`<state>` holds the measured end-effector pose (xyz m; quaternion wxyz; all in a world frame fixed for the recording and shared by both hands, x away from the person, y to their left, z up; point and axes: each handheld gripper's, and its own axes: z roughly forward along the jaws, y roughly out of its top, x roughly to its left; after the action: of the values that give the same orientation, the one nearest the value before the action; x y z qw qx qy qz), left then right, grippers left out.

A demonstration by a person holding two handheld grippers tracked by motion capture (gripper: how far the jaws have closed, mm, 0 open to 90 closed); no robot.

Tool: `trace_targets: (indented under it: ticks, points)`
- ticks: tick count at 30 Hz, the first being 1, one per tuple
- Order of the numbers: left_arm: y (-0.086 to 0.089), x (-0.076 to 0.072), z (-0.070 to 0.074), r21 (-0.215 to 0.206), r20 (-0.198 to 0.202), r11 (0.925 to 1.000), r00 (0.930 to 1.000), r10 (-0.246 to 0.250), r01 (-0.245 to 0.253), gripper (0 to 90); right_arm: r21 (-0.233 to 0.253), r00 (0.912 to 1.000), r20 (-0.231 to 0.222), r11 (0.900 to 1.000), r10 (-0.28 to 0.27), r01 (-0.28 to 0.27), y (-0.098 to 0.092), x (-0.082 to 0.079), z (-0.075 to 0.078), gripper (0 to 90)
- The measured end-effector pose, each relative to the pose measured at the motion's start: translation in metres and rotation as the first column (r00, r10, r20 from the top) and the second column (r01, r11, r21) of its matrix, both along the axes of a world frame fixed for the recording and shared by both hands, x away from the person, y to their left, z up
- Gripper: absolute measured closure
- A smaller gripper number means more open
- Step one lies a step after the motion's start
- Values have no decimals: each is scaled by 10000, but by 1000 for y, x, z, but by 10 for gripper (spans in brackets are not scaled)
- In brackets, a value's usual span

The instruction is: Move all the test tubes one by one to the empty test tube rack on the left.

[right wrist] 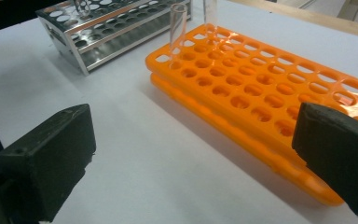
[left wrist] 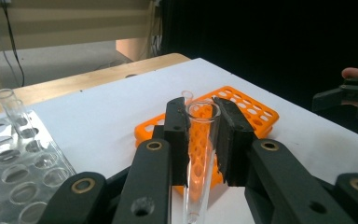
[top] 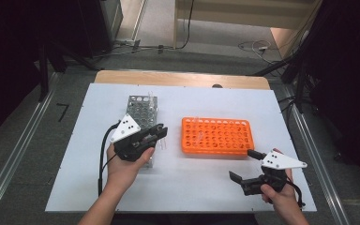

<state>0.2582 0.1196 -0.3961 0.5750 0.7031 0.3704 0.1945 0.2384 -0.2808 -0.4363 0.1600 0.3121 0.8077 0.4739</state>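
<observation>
My left gripper (top: 161, 131) is shut on a clear glass test tube (left wrist: 199, 144), held upright between its pads beside the metal rack (top: 143, 108). The left gripper view has its jaws closed on the tube (left wrist: 200, 114), with the orange rack (left wrist: 256, 112) behind them. That orange rack (top: 218, 136) lies at mid table and holds two clear tubes (right wrist: 177, 25) at one corner. Near the front right, my right gripper (top: 243, 165) stands open and holds nothing. In its own view the pads (right wrist: 51, 158) stand wide apart, short of the orange rack (right wrist: 261, 93).
A white sheet (top: 192, 183) covers the wooden table. The metal rack (left wrist: 14, 158) has another tube (left wrist: 9, 105) standing at its far end. Cables lie on the floor beyond the table. Dark equipment stands on both sides.
</observation>
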Motion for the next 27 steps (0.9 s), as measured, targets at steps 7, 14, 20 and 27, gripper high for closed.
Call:
trace_targets:
  ticks: [7,14,20,27]
  points:
    - [4,18,3,52,-5,9997,9998,221,-221,758,35,9998,53,9998,-209,209,-9,5,-2,0]
    - [11,37,8,-105,6,9984,9985,550,-550,759,105,9997,22,9997,-231,230,-13,7,-3,0]
    - [15,53,7,-208,31,9962,9964,841,-841,759,123,9997,-10,9997,-234,234,-14,7,-4,0]
    - [21,72,3,-271,-61,9906,9910,1339,-1340,759,83,9998,-16,9998,-190,190,-15,8,-5,0]
